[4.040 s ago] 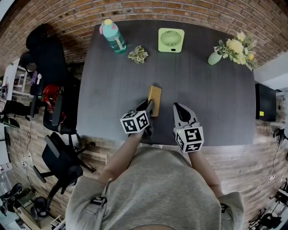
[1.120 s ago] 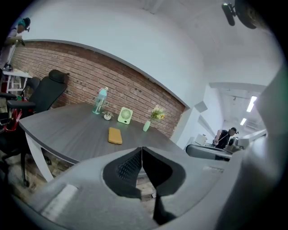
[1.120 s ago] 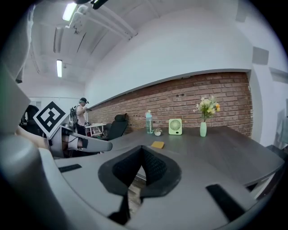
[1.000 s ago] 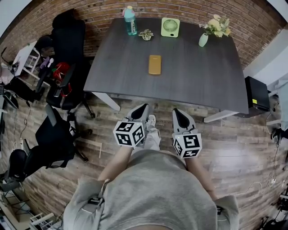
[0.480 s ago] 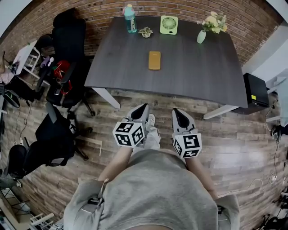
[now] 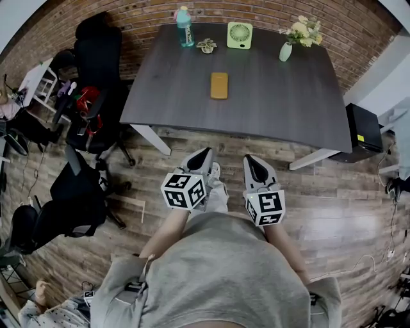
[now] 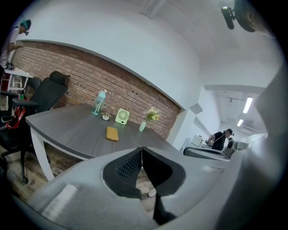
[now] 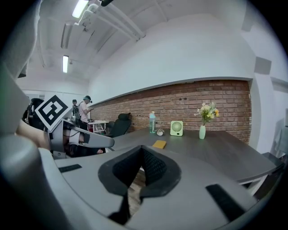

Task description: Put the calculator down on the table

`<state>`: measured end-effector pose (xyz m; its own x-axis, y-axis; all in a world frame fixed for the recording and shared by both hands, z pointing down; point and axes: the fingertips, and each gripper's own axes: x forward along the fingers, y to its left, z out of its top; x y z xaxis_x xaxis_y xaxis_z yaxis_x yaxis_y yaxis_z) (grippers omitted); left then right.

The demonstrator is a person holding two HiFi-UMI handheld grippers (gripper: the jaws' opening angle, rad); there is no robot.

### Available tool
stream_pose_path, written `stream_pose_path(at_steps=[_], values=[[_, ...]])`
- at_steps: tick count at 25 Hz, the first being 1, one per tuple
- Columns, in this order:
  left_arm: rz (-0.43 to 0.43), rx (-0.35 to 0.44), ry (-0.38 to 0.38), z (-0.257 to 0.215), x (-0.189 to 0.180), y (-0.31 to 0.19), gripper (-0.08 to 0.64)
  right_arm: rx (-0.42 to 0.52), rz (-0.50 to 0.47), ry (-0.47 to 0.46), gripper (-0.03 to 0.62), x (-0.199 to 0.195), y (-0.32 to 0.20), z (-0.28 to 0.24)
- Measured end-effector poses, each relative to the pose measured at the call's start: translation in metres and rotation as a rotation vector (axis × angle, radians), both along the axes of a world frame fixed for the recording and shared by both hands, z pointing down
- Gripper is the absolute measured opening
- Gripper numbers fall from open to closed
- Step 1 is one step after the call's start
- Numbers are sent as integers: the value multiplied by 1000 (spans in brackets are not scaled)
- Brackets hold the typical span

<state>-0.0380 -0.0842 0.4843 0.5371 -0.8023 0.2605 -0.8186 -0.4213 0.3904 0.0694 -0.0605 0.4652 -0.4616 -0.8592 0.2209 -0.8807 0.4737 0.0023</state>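
Note:
The yellow calculator (image 6: 219,85) lies flat on the dark grey table (image 6: 269,115), toward its far middle; it also shows small in the left gripper view as the calculator (image 7: 112,133) and in the right gripper view as the calculator (image 8: 159,144). Both grippers hang over the wooden floor, well short of the table's near edge. My left gripper (image 6: 205,154) is shut with nothing in it, its jaws meeting at the tip (image 7: 141,148). My right gripper (image 6: 248,159) is likewise shut and empty (image 8: 143,148).
At the table's far edge stand a teal bottle (image 6: 184,17), a small plant (image 6: 206,45), a green fan (image 6: 239,35) and a vase of flowers (image 6: 301,32). Black office chairs (image 6: 96,57) crowd the left side. A black box (image 6: 363,131) sits right of the table.
Four seconds ago the left gripper was at the calculator on the table. Since then the person has stepped back and both grippers have come away; over the last second almost nothing has moved.

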Motion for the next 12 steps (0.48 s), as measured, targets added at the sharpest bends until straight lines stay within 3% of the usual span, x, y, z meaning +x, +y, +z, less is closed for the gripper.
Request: stream_pose_path(at_steps=[12], values=[[-13, -2, 10, 1, -1, -1, 23, 0, 6, -16, 0, 4, -4, 1]])
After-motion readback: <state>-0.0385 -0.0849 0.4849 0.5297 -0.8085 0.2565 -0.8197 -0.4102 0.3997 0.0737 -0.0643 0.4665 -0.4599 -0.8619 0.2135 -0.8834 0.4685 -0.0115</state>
